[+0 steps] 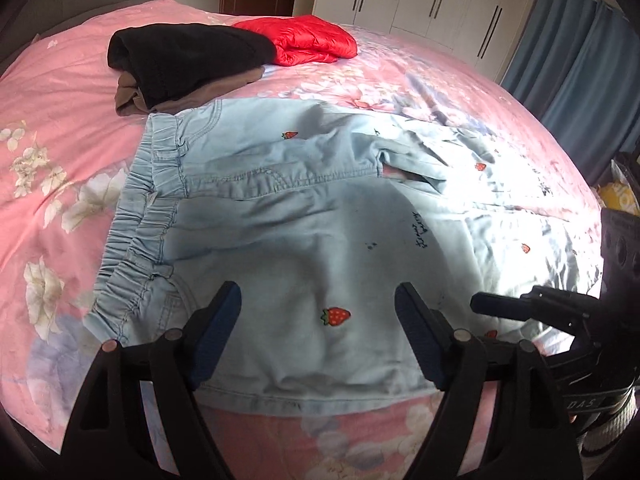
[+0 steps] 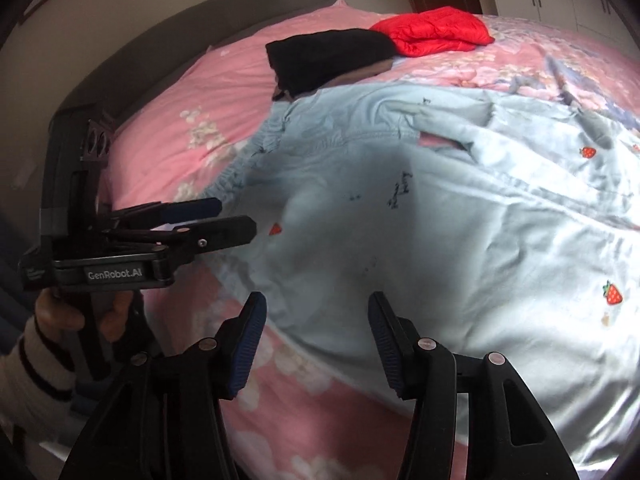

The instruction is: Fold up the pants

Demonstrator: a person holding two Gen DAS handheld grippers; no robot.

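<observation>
Apparently pants (image 1: 304, 216) beneath open fingers (image 1: 224, 320).

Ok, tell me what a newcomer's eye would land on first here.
The pale blue pants with little strawberries, spread across the pink floral bedspread, fill the middle of both views. Behind them, a bright red puffy jacket lies beside a folded black garment. Both grippers hover over the near hem, gripping nothing.

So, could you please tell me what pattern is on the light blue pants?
Small red strawberries on the pants, clearest in the left wrist view.
</observation>
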